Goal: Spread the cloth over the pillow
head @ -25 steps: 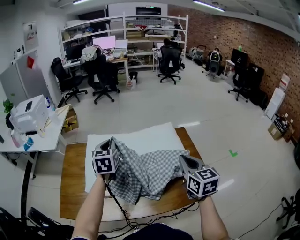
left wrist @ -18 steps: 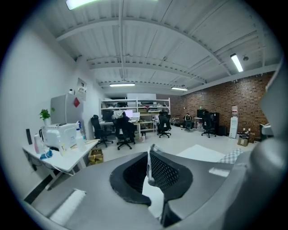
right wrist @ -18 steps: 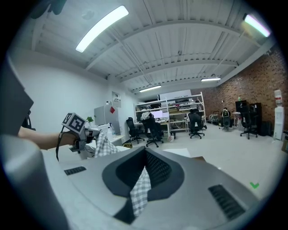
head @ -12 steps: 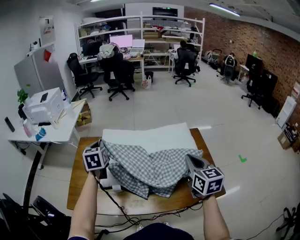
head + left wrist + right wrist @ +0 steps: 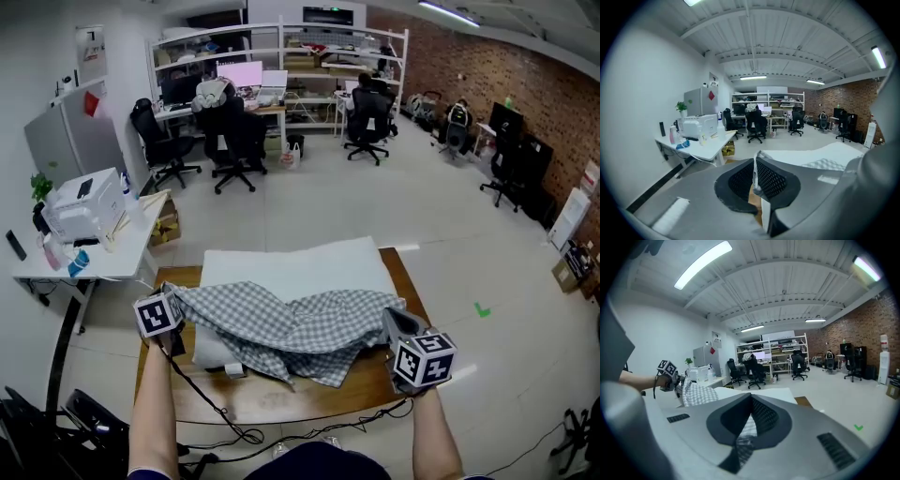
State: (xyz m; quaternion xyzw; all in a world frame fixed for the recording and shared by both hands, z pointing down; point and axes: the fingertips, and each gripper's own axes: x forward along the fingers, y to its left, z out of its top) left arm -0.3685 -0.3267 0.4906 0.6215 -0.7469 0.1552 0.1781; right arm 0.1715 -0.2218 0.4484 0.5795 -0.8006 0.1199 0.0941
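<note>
So the wooden table [image 5: 281, 398] has the white pillow [image 5: 300, 267] lying flat on it. The checked cloth [image 5: 291, 328] is bunched in a rumpled band across the pillow's near half, and the far half is totally bare. I'd call this the stretching-out step, with the cloth strung sideways between the two grippers. Next move probably needs both held ends lifted and carried toward the far edge, so the fabric opens flat instead of dragging. Both forearms reach forward, spread wide. The left gripper [image 5: 167, 298] sits by the pillow's left edge, jaws pinched on a cloth corner. The right gripper [image 5: 394, 323] is near the table's near right corner, clamped on the cloth's edge too.
</note>
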